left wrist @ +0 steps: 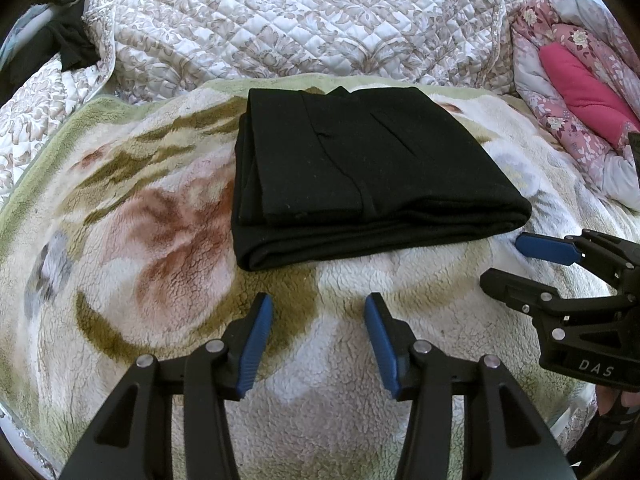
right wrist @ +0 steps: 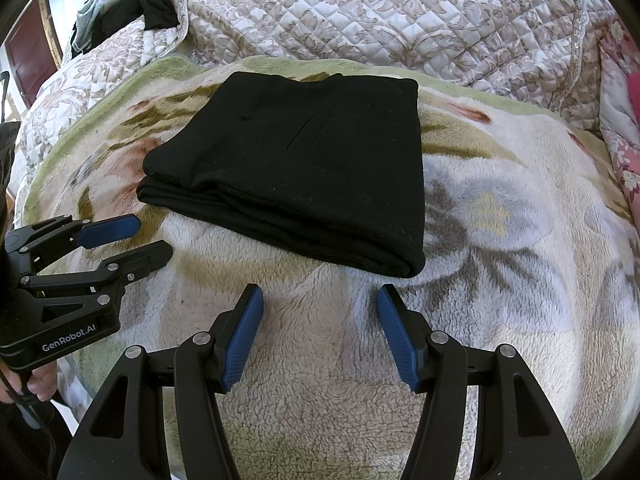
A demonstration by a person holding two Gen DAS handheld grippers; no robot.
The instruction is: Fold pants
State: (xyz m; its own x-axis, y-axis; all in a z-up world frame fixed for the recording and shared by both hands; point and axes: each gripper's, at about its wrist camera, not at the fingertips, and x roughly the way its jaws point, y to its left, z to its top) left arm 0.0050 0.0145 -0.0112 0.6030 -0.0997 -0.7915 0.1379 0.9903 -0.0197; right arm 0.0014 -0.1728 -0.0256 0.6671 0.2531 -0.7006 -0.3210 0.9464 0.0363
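- Left wrist view: my left gripper (left wrist: 318, 312) hangs over the fleecy cream blanket with faded flower print (left wrist: 120, 240), its blue-padded jaws about half apart with only fleece showing between them.
- The folded black pants (left wrist: 360, 176) lie flat on the blanket at twelve o'clock from the fingertips, near but not touching, layered edges facing me.
- At three o'clock my right gripper (left wrist: 516, 260) comes in from the frame's edge, one blue pad just beside the bundle's near right corner, jaws parted and empty.
- A quilted white-and-beige bedspread (left wrist: 300, 20) fills the background; a pink floral quilt (left wrist: 580, 80) sits at two o'clock.
- Right wrist view: my right gripper (right wrist: 320, 304) stands roughly half open over bare fleece, holding nothing.
- The folded pants (right wrist: 304, 160) lie at twelve o'clock, the near right corner just beyond the right fingertip.
- My left gripper (right wrist: 154, 236) shows at nine o'clock, jaws parted and empty, close to the bundle's near left edge without touching.
- Dark clothing (right wrist: 156, 4) is heaped at eleven o'clock.
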